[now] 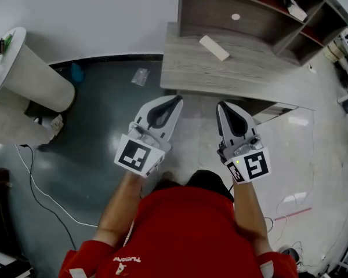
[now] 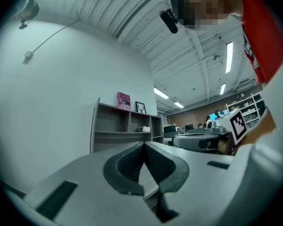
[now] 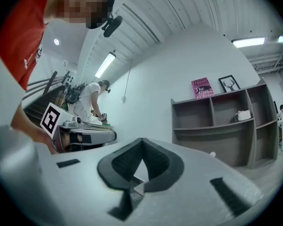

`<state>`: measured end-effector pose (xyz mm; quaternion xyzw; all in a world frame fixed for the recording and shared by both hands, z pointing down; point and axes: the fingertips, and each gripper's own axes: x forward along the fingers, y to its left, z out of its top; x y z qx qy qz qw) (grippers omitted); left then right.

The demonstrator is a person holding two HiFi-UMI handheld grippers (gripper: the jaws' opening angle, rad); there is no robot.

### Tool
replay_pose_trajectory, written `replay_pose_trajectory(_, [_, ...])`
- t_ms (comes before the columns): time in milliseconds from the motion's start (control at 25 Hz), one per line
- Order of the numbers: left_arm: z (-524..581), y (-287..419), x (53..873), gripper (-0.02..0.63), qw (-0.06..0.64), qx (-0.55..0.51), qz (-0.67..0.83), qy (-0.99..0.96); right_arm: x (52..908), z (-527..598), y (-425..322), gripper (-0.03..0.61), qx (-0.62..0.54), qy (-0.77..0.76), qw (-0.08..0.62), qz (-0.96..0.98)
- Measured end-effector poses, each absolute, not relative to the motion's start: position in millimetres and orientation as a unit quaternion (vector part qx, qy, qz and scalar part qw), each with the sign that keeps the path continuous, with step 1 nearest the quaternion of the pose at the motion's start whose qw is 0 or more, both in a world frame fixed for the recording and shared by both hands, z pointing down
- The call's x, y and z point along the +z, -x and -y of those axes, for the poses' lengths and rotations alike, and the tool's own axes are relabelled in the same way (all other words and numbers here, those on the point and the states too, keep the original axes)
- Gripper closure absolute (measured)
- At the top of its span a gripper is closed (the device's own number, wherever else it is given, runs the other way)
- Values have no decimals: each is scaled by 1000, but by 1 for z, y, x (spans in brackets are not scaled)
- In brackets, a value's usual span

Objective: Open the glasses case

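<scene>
Held left gripper and right gripper side by side in front of the body, each with jaws pressed together and nothing pinched between them. Hovered both over the shiny floor, tips just short of the near edge of the grey desk, touching nothing. Found the glasses case, a pale oblong, lying slantwise on the desk top, ahead of both tips and well apart from them, roughly between their lines and closer to the right one. Noted the open shelf unit beyond it, at the desk's back.
</scene>
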<state>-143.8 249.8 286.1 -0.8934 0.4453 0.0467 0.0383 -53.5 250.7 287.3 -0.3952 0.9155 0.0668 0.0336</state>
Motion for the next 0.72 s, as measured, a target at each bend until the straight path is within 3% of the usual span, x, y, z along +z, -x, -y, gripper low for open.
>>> replay_pose_trajectory(720, [-104, 125, 326, 604, 27, -11, -448, 894, 311, -107, 17, 574, 97, 414, 6, -905])
